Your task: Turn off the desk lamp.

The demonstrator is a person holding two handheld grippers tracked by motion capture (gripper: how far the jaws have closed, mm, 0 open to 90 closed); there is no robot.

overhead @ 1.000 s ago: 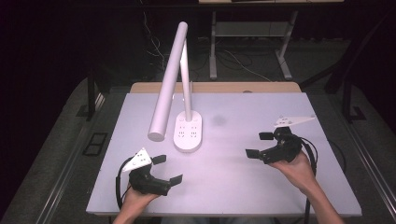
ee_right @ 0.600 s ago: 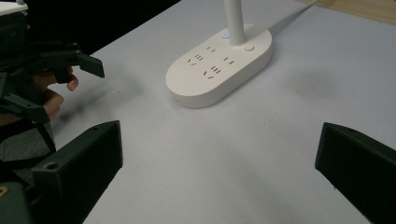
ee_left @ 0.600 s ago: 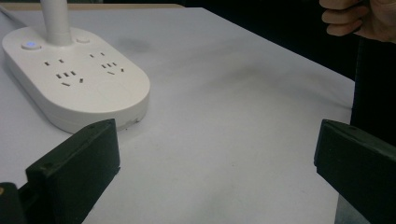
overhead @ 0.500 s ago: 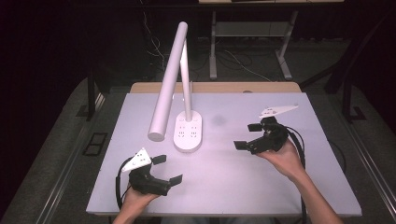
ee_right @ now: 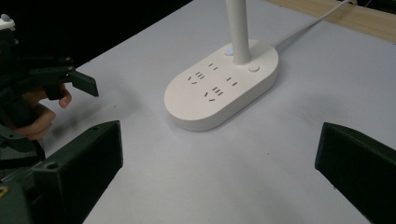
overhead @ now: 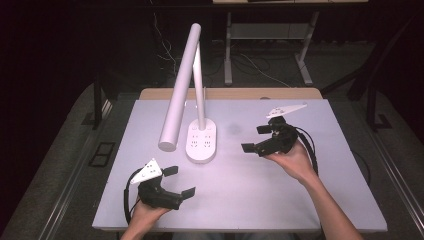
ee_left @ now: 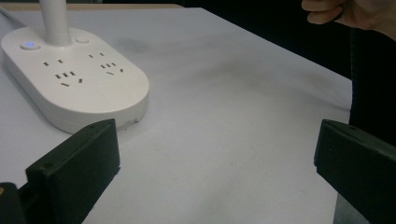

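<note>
- Right gripper has moved in from the table's right side toward the lamp base over the last second; it now hangs near the base, not touching. Left gripper is unchanged, at the near-left part of the table.
- Both sets of jaws are spread wide, nothing between them.
- Lamp base sits left of table centre, a white oval with socket holes, a lit blue button beside the stem, and a second button.
- Risk: open jaws are wide against such small buttons; a jaw edge coming down off-centre could miss, or shove the base.
- Risk: the lamp head slopes down toward the near-left; a raised hand could knock it and tip the lamp.
- Risk: the cord runs off the far edge; dragging the base would pull it taut.
</note>
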